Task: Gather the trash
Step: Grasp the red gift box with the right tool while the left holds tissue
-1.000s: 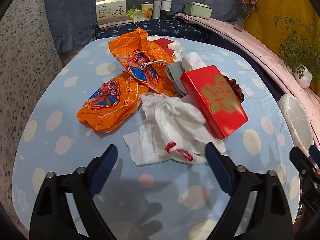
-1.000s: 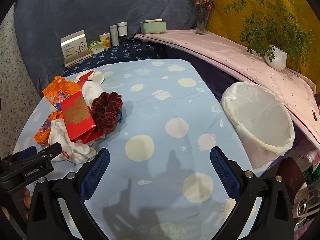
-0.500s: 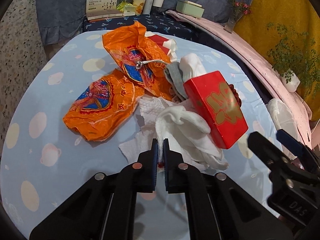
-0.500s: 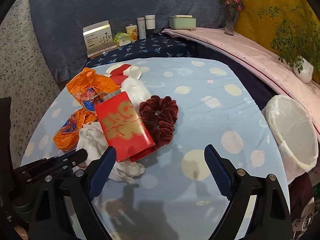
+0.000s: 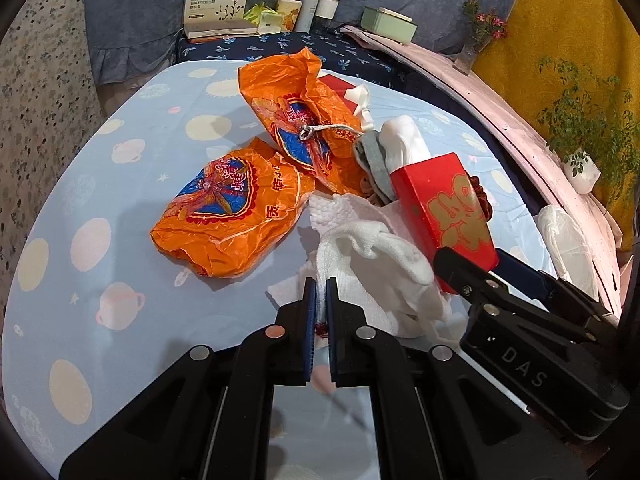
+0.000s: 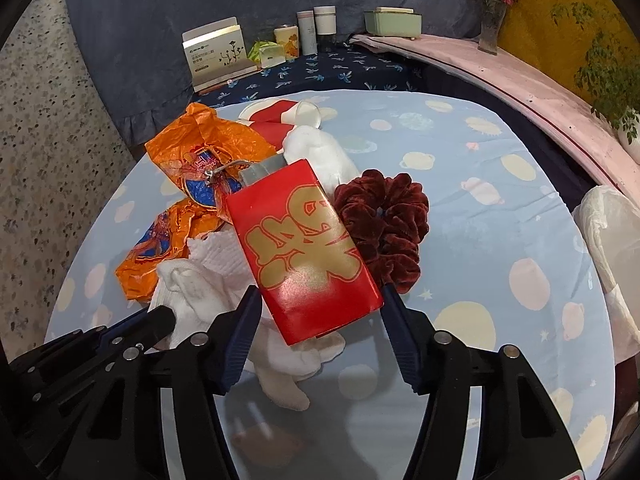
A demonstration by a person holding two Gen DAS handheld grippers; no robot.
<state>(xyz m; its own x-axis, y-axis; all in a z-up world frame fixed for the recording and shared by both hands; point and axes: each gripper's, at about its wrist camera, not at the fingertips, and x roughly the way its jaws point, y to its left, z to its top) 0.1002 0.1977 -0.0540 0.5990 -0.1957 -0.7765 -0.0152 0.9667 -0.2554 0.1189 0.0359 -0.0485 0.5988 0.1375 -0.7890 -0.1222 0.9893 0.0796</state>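
A heap of trash lies on the blue dotted tablecloth (image 5: 120, 312): two orange plastic bags (image 5: 236, 204) (image 6: 204, 152), a white sock with red trim (image 5: 376, 264) on crumpled paper towel (image 6: 218, 252), and a red box with gold characters (image 5: 448, 208) (image 6: 304, 248). My left gripper (image 5: 321, 288) is shut on the near edge of the white sock. My right gripper (image 6: 320, 308) is open, its fingers on either side of the red box's near end. A dark red scrunchie (image 6: 384, 216) lies right of the box.
A white-lined trash bin (image 6: 608, 232) stands off the table's right edge. Red and white paper cups (image 6: 280, 114) lie behind the heap. Boxes and bottles (image 6: 312, 32) stand on the dark shelf at the back. A pink ledge (image 6: 540, 92) with plants runs along the right.
My left gripper closed on the white sock and stayed there. My right gripper swung left from the bin side and moved in until its open fingers straddle the red box.
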